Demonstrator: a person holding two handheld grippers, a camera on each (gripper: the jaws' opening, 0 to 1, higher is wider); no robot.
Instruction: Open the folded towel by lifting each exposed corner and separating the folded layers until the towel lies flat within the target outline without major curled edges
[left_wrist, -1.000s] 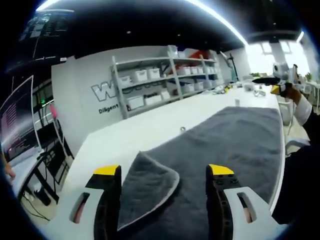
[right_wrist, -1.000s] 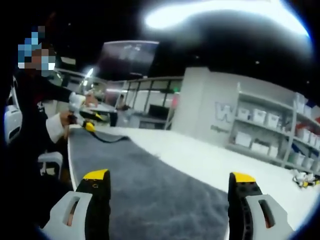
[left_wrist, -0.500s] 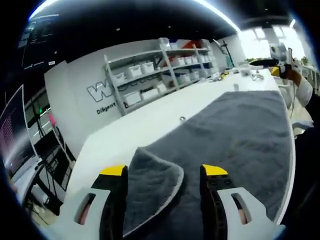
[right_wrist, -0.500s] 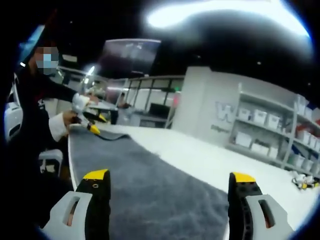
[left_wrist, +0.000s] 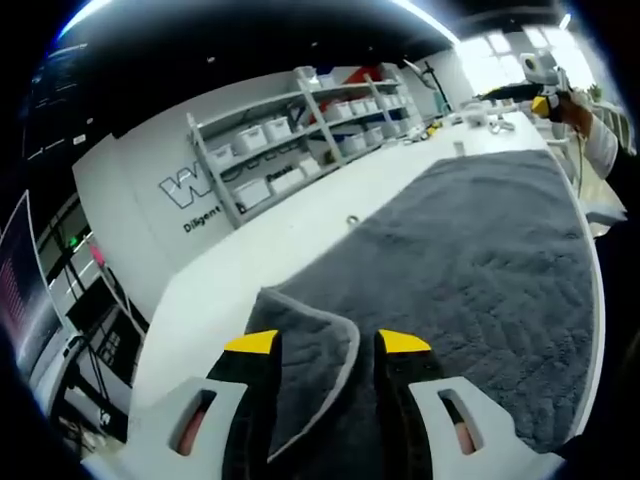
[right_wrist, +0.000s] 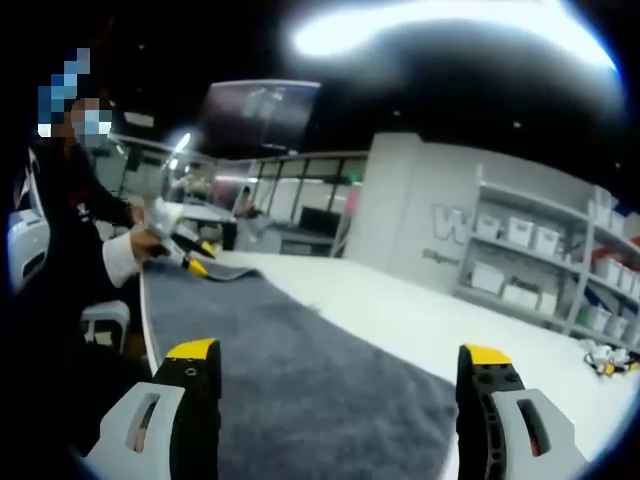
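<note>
**Left Gripper Closing on the Folded-Over Towel Corner**

The left gripper (left_wrist: 328, 345), a two-jaw tool with yellow-tipped black jaws on grey bodies, has its jaws at a narrow gap, one on each side of the folded-over corner flap (left_wrist: 305, 350) of the grey textured towel (left_wrist: 480, 260). The flap's pale stitched edge curves between the tips. Whether the pads already press on the cloth cannot be told from the left gripper view; the spacing suggests a pinch in preparation, not a completed grasp. The jaws straddle the flap because it is the one exposed layer that lies doubled on the towel surface, so it is the logical pick point for peeling back.

The right gripper (right_wrist: 340, 355), of the same construction, stands with jaws wide apart and nothing between them, above the far end of the towel (an idle, ready posture). In the right gripper view, the left gripper shows small at the opposite end, in the person's hand (right_wrist: 160, 235), at the raised corner.

The towel lies along the white tabletop (left_wrist: 280, 250), near its edge on the person's side, largely spread. A target outline cannot be made out. Beyond the table stands white shelving with storage bins (left_wrist: 300, 120) against a lettered wall.

Judged status: most of the towel is flat; this curled corner remains to be turned out.
</note>
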